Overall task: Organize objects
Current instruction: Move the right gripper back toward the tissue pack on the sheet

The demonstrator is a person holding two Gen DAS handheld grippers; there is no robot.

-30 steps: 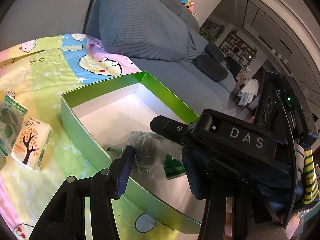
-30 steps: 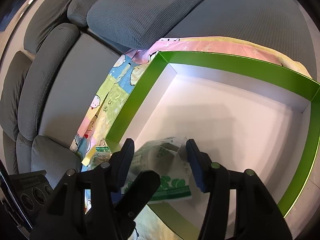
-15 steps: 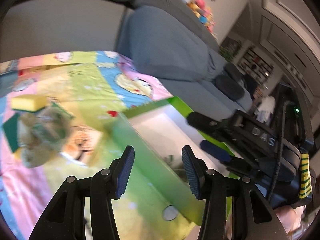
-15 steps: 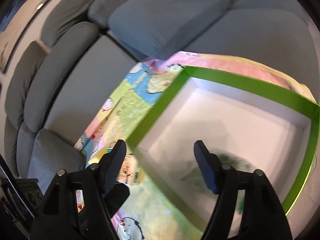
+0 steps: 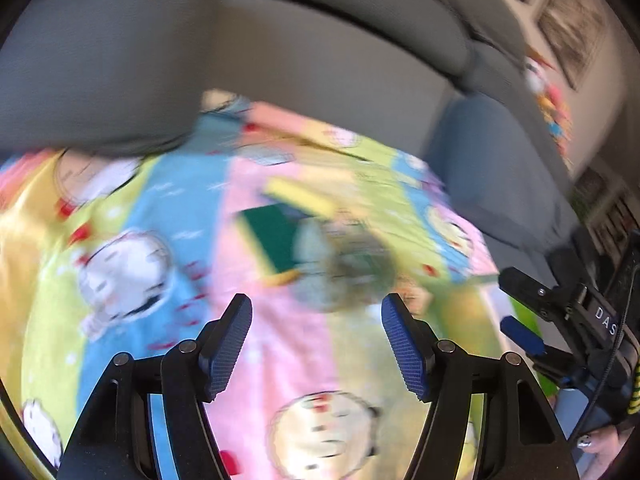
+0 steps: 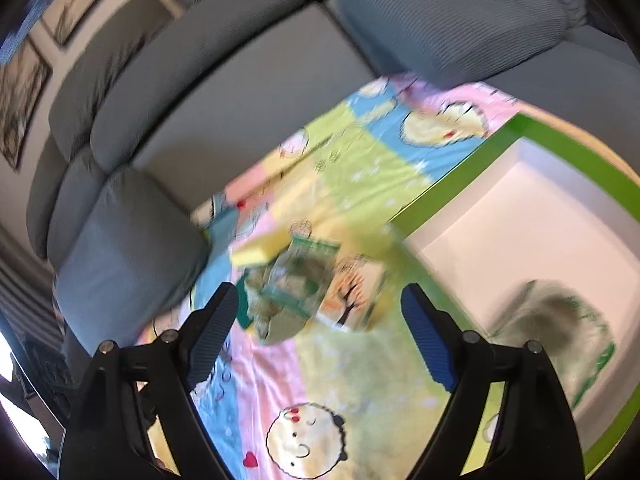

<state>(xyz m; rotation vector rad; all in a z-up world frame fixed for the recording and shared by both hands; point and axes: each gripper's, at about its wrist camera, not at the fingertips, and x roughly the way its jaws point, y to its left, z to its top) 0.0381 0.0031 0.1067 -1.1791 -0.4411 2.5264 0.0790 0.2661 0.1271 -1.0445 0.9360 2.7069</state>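
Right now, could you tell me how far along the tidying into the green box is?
Done: one clear packet lies inside the green box. In hand: nothing; the left gripper and right gripper are empty, jaws opening. Left: a second clear packet, the tree-print tissue pack and the yellow sponge remain on the cartoon blanket.
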